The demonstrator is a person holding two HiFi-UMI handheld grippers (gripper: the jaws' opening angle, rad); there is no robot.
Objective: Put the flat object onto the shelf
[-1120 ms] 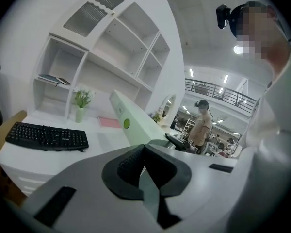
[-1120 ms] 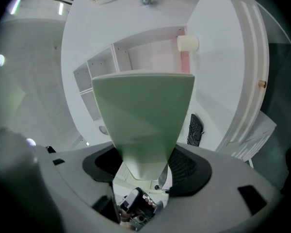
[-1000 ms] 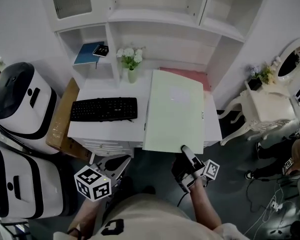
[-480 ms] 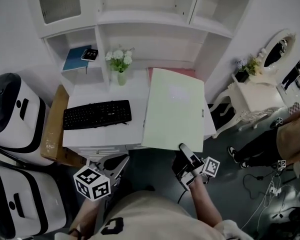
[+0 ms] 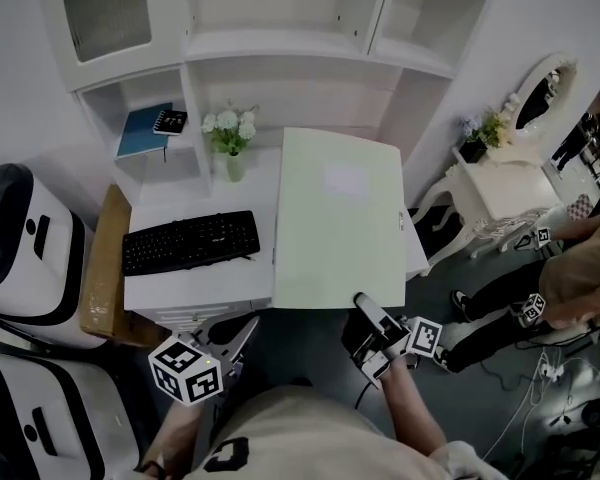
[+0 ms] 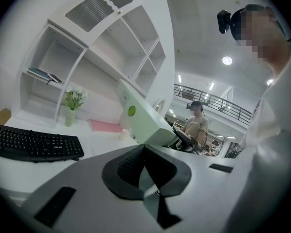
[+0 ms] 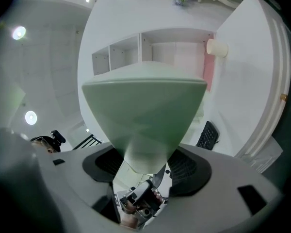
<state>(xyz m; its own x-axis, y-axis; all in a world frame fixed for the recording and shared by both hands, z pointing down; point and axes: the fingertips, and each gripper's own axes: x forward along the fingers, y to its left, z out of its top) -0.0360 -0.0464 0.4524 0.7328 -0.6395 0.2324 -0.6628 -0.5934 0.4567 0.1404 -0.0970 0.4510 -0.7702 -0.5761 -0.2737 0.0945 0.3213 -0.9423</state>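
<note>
Right tongs (image 5: 363,303) are clamped on the green folder (image 5: 340,218) at its near edge, over the counter's (image 5: 180,283) right end. Left tongs (image 5: 242,330) are clenched empty, just off the front edge.

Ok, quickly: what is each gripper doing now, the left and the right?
Left gripper: closed, empty.
Right gripper: closed on the green folder.

The right gripper (image 5: 363,306), near right, points away and slightly upward, with its jaws clamped on the near edge of the green folder (image 5: 338,218) and the right forearm (image 5: 408,408) behind it. The left gripper (image 5: 244,328) sits near left, jaws together and empty.
</note>
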